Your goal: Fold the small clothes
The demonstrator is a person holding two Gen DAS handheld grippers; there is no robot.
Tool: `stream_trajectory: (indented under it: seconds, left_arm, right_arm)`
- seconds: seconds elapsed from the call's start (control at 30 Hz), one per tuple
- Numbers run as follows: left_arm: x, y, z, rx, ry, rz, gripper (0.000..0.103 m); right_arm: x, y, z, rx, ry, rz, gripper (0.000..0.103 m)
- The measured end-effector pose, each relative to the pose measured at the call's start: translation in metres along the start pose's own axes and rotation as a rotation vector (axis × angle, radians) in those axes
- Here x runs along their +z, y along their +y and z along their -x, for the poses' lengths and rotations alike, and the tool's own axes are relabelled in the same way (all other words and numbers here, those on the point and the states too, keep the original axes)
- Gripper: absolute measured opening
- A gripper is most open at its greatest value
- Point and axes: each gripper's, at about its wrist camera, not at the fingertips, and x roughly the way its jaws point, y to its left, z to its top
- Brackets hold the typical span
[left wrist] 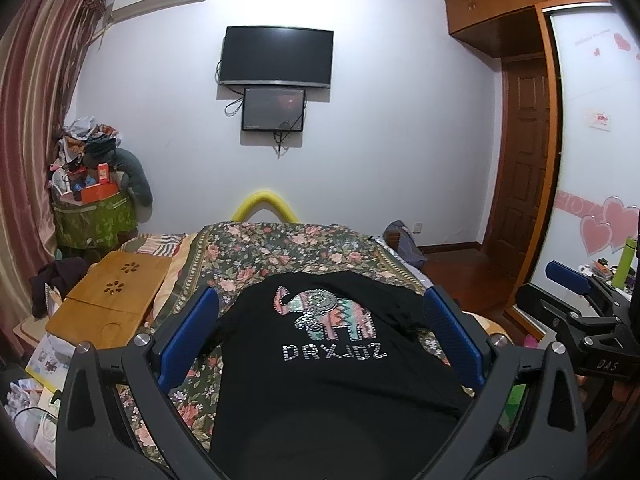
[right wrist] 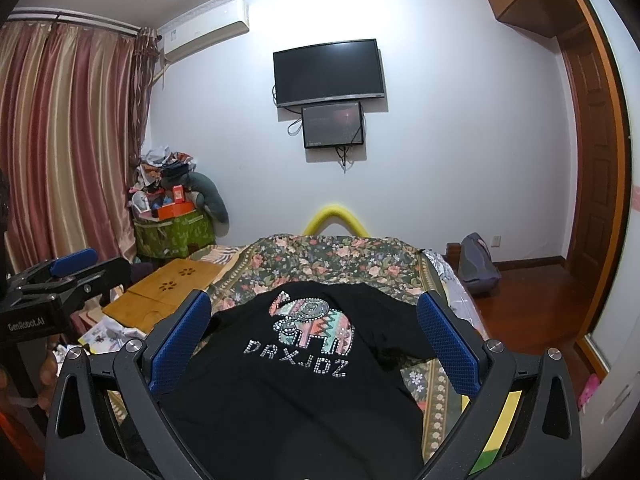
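black t-shirt [left wrist: 332, 384] runs under both views' bottom edges, hem unseen; left gripper [left wrist: 320, 320] and right gripper [right wrist: 314, 316] hover above, jaws spread, gripping nothing.

Black shirt [left wrist: 332, 384] between spread fingers [left wrist: 188, 336]

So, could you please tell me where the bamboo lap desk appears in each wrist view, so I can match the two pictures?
Left wrist view: the bamboo lap desk sits at lower left, beside the floral bedspread, left of the left gripper.
Right wrist view: the bamboo lap desk is left of centre, just beyond the right gripper.
Shared landmark: the wall-mounted TV on the far wall.
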Motion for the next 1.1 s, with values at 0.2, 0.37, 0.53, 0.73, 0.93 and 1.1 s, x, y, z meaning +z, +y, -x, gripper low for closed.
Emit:
stream_trajectory:
  seconds: [0.2,0.37,0.53,0.73,0.93,1.1]
  left_arm:
    - [-0.005,0.027,-0.042,0.045,0.075,0.023,0.103]
    - [-0.015,0.065,-0.092,0.14,0.159,0.037,0.103]
    - [-0.025,0.118,-0.147,0.212,0.266,0.066,0.103]
    - [-0.048,0.188,-0.215,0.294,0.416,0.142,0.103]
    - [-0.081,0.24,-0.28,0.31,0.579,0.241,0.092]
    - [-0.108,0.259,-0.319,0.269,0.679,0.357,0.083]
  right_arm:
    - [-0.009,-0.011,-0.038,-0.051,0.072,0.034,0.102]
    - [-0.018,-0.028,-0.081,-0.087,0.15,0.051,0.102]
    - [-0.024,-0.05,-0.115,-0.1,0.215,0.042,0.097]
    - [-0.03,-0.082,-0.159,-0.131,0.3,0.037,0.079]
    - [-0.031,-0.106,-0.202,-0.151,0.376,0.046,0.078]
    - [-0.034,-0.121,-0.23,-0.159,0.422,0.031,0.078]
